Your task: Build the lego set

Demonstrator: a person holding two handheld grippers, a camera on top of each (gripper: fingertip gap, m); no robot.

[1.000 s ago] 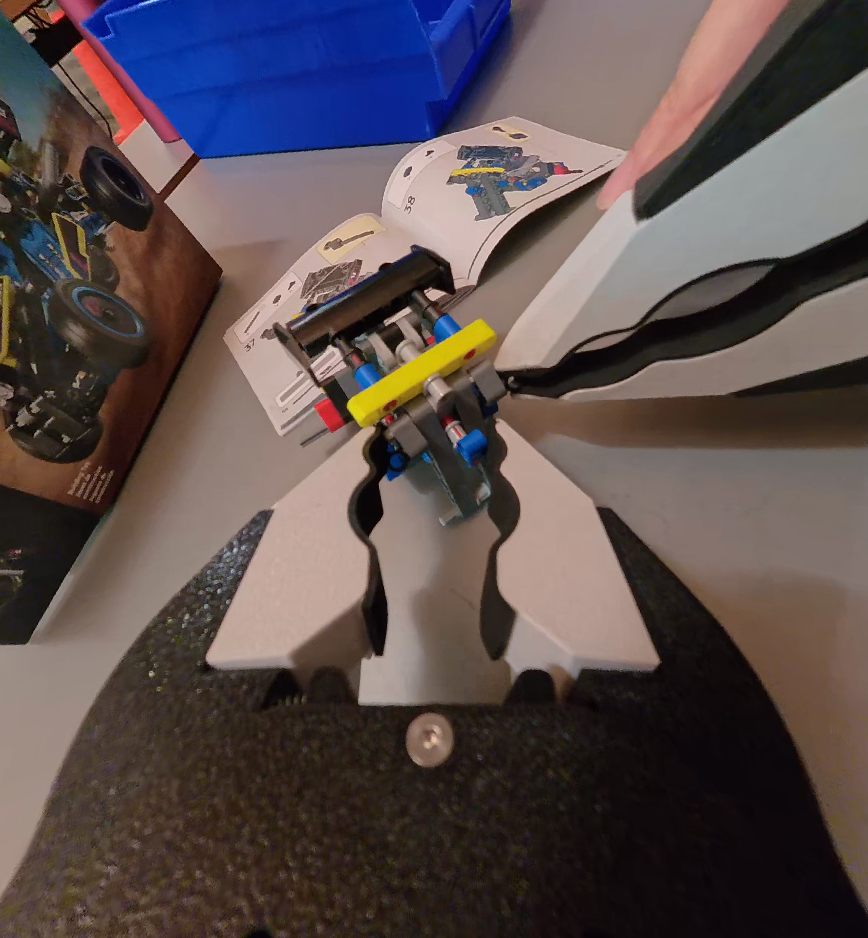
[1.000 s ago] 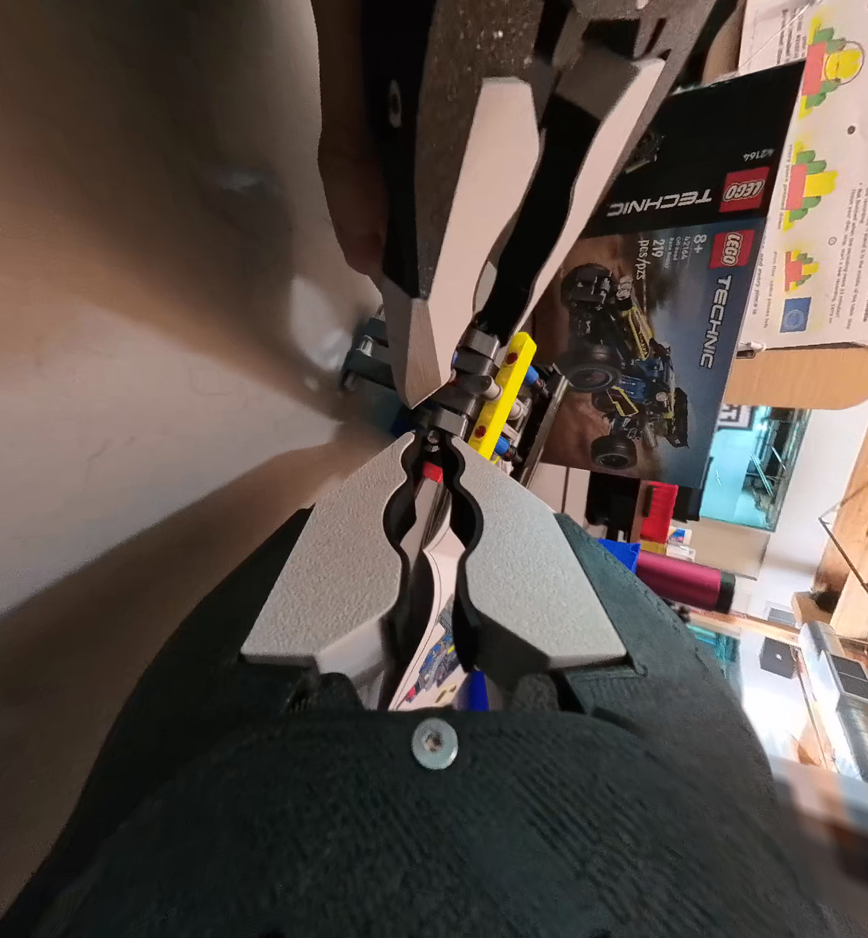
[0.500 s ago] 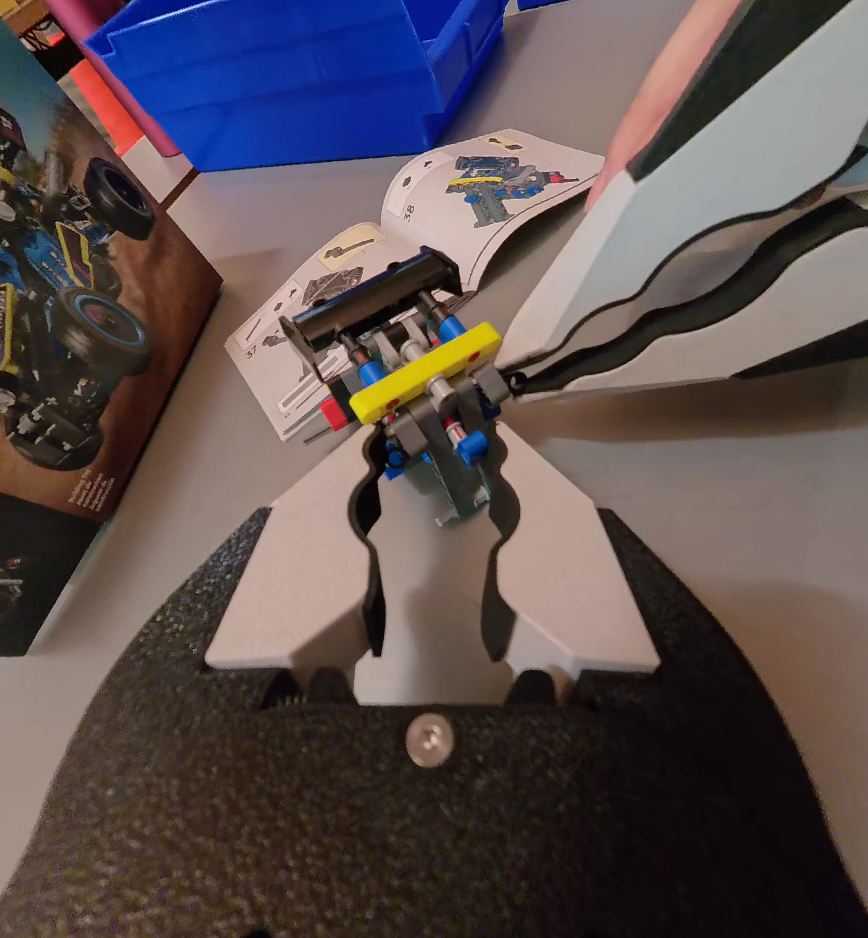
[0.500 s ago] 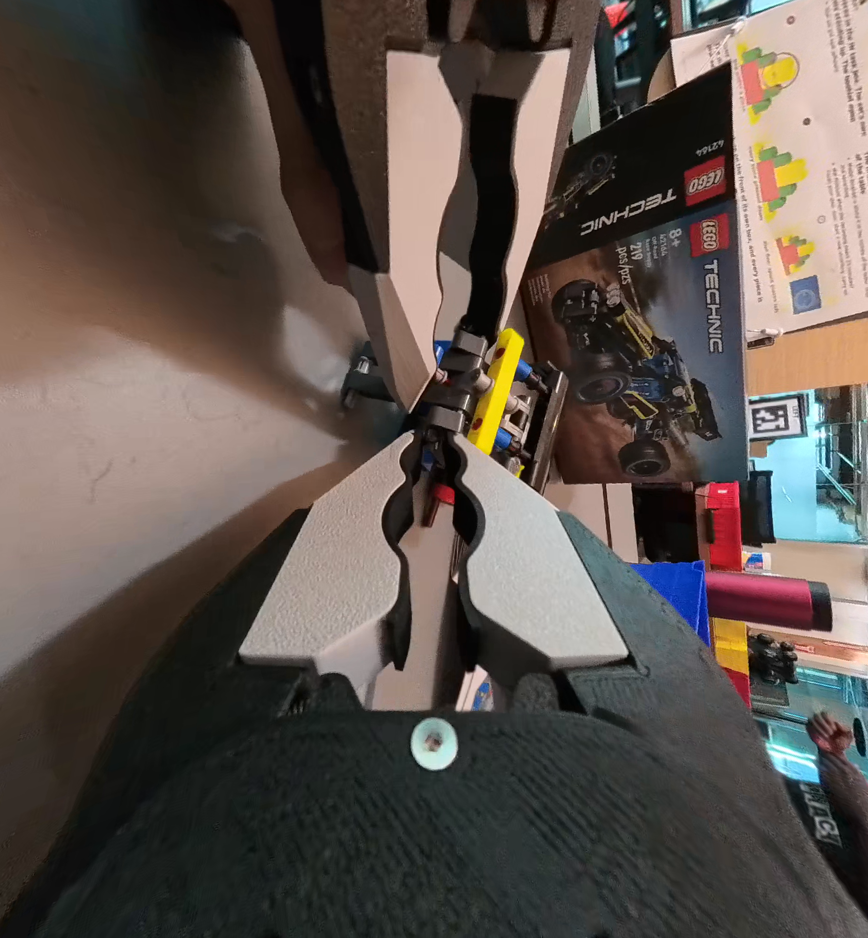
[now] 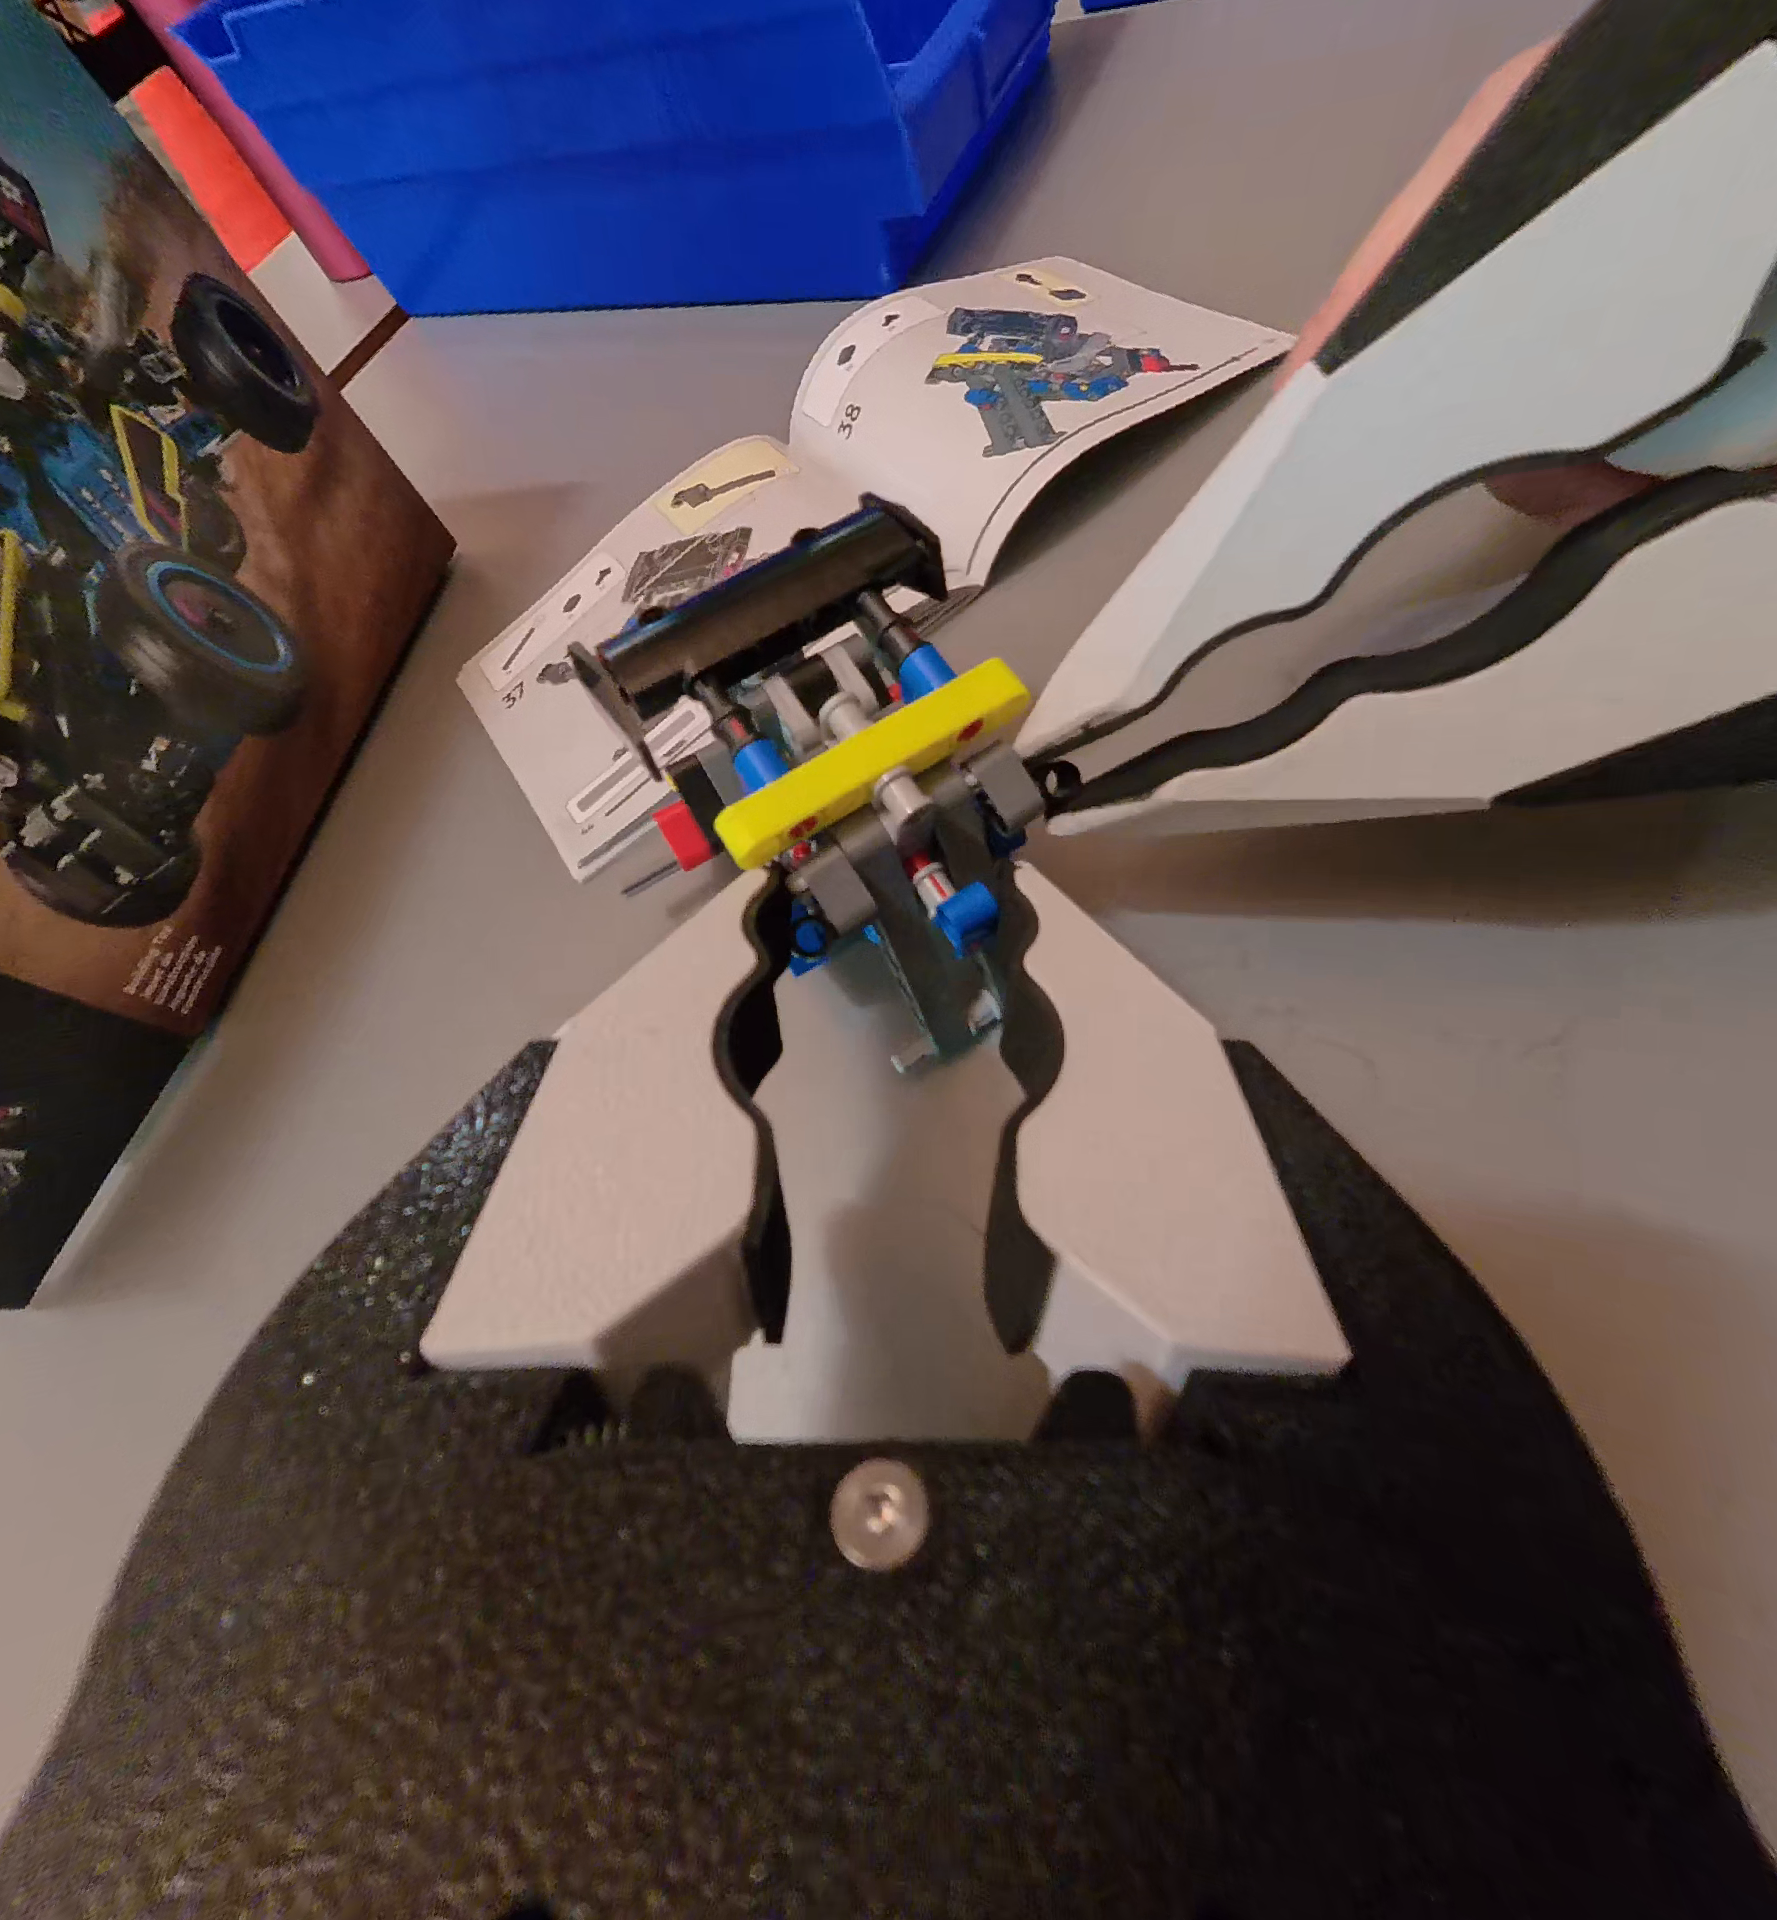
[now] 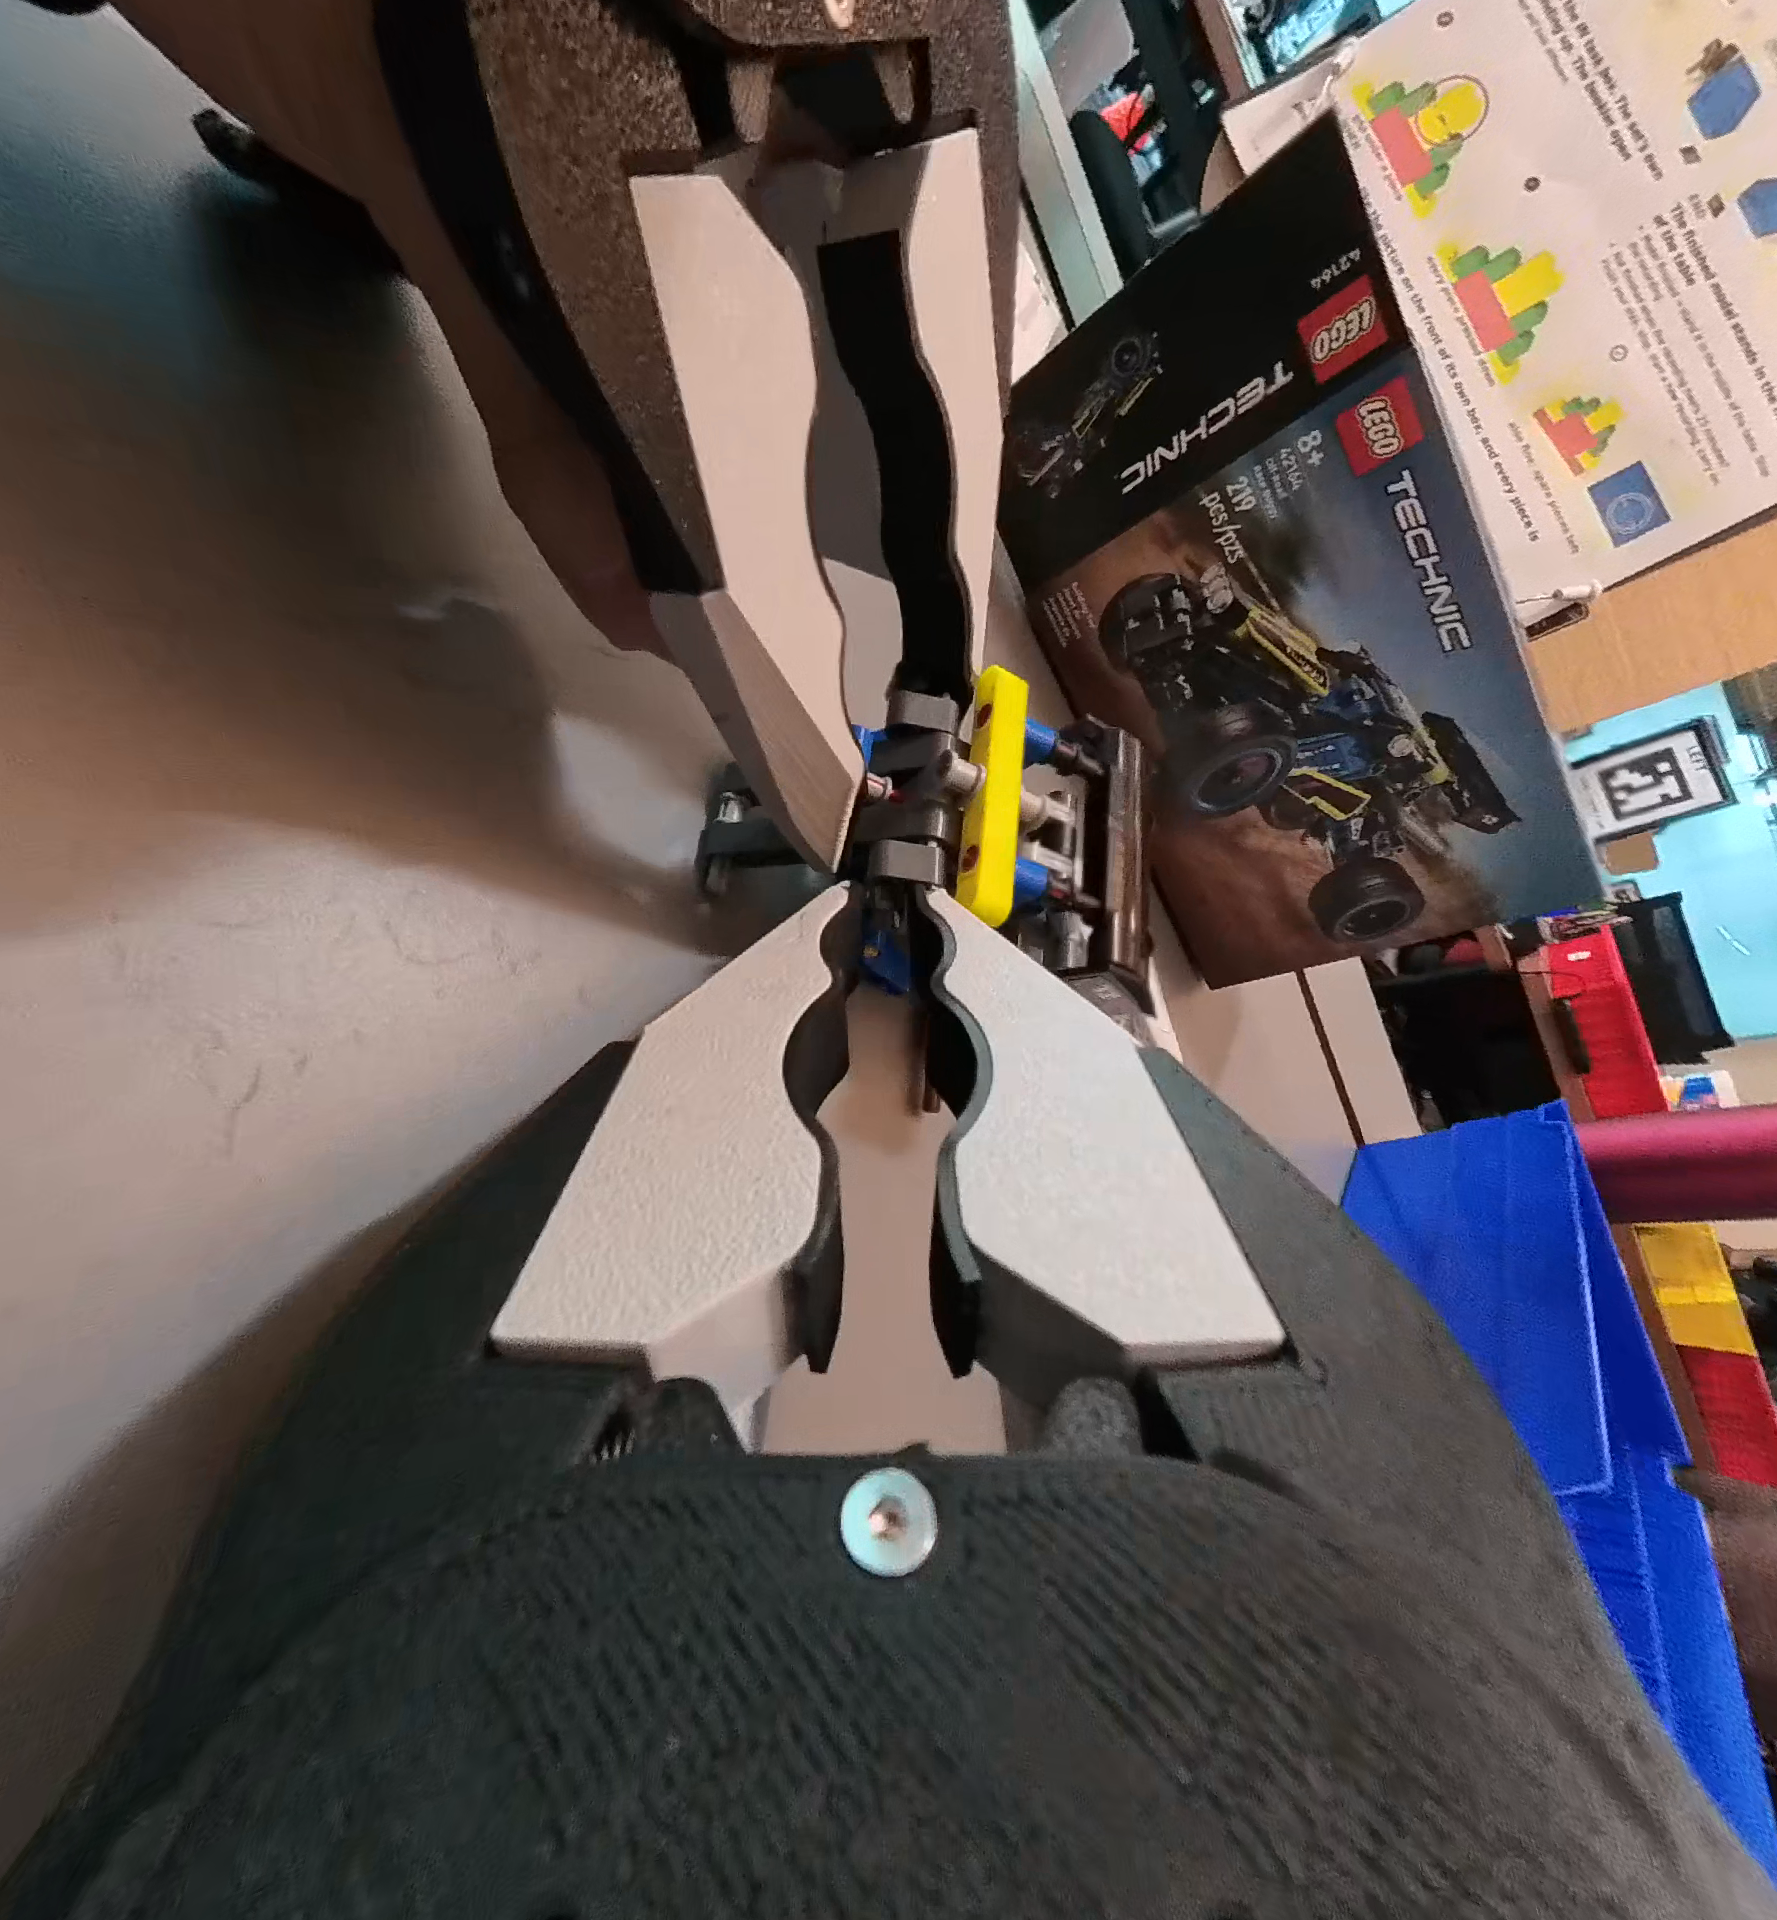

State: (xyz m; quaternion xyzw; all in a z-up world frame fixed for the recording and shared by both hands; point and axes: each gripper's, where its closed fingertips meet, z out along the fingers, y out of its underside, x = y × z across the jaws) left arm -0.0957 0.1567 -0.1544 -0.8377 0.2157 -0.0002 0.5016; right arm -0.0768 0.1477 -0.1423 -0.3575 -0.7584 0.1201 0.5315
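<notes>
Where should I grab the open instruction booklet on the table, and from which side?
Best guess: take the booklet by its far right page, which curls up off the grey table, leaving an edge to pinch. Come from the right or the back. The near left page lies flat, partly behind the toy model that the left gripper holds.

Your grey bench (image 5: 1383, 1039) carries printed matter and storage.
On it you have an open instruction booklet (image 5: 967, 416) lying flat near the middle, a toy-car box (image 5: 136, 623) at the left edge, and a blue plastic bin (image 5: 603, 135) standing at the far side, just beyond the booklet.
</notes>
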